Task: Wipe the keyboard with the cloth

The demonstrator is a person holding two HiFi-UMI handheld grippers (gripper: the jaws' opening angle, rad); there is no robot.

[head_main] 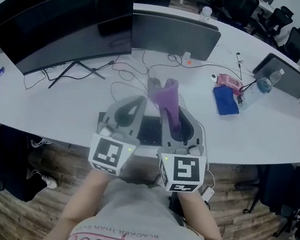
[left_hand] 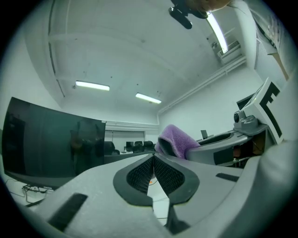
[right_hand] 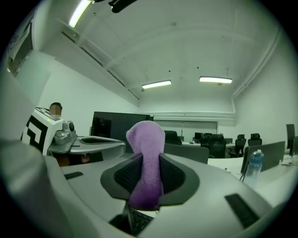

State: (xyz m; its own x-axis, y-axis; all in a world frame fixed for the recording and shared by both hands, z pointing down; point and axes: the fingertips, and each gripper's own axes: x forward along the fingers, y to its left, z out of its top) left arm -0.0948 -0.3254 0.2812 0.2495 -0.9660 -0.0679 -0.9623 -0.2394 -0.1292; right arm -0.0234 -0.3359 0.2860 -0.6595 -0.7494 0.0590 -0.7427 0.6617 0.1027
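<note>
Presently, the purple cloth (right_hand: 145,137) is clamped upright between the jaws of the right gripper (right_hand: 146,162), over the keyboard (head_main: 151,131) on the white table (head_main: 54,113). The left gripper (left_hand: 152,160) is closed on nothing.

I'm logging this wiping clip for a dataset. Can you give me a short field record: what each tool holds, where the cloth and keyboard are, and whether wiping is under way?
left tool: jaws together, nothing between them
right tool: shut on the purple cloth, which sticks out past the jaw tips
keyboard: on the white table, below and between the two tools
wiping: apparently not under way; both tools tilt upward and the cloth looks raised off the keys
also on table: curved monitor, water bottle
</note>
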